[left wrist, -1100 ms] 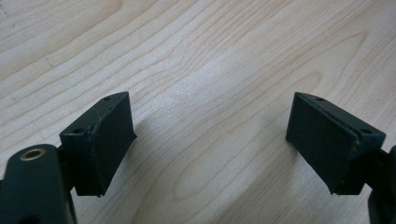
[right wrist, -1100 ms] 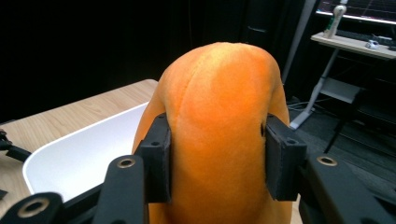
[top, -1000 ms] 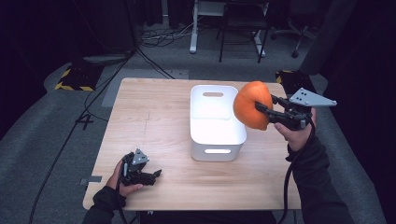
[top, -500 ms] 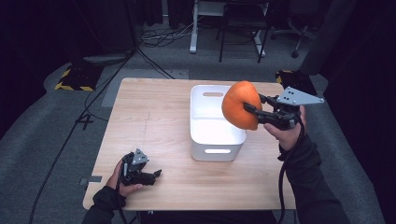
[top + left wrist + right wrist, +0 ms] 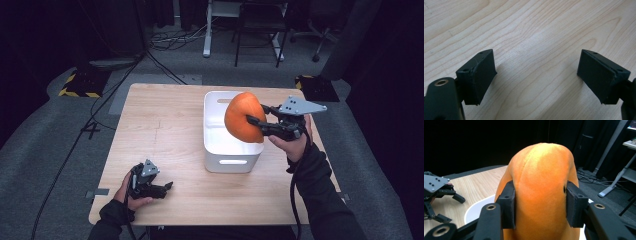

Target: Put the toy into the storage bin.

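A soft orange ball-like thing hangs above the white bin on the wooden table. My right gripper comes in from the right and is shut on it. In the right gripper view both pads press into the orange thing, and the bin's rim lies below. My left gripper rests at the table's front left, far from the bin. Its jaws stand wide apart over bare wood in the left gripper view, and it also appears in the right gripper view.
The bin stands right of the table's middle and looks empty inside. Cables run over the grey floor behind the table. A yellow-and-black striped block sits at the far left, and desk legs and a chair stand at the back.
My right gripper has carried the orange thing leftward, from beside the bin's right edge to above its inside. The left hand has stayed put.
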### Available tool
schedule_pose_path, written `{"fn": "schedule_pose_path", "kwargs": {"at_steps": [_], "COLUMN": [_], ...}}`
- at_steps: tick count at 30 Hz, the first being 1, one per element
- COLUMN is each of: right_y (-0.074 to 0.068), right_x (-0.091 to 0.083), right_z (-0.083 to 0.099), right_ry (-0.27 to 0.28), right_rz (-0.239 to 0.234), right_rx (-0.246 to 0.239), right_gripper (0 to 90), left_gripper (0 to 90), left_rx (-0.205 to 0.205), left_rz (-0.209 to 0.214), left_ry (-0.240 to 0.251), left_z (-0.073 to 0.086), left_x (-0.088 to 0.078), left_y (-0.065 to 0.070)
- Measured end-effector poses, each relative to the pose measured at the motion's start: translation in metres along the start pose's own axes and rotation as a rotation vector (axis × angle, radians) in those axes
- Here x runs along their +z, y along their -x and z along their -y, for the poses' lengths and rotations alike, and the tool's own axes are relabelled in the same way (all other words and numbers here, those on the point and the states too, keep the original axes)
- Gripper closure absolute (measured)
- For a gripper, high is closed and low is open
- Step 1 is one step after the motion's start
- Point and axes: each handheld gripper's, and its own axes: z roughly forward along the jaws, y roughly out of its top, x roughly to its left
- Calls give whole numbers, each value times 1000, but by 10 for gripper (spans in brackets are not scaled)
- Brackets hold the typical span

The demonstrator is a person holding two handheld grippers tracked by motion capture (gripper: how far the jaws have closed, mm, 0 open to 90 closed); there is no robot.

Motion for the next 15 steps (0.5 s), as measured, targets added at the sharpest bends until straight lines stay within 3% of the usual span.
{"fn": "schedule_pose_path", "kwargs": {"at_steps": [15], "right_y": [-3], "right_x": [18], "right_z": [16], "right_ry": [-71], "right_rz": [-52], "right_rx": [-34], "right_gripper": [499], "left_gripper": [153], "left_rx": [0], "left_rz": [-2], "left_ry": [3], "left_z": [0], "left_x": [0], "left_y": [0]}}
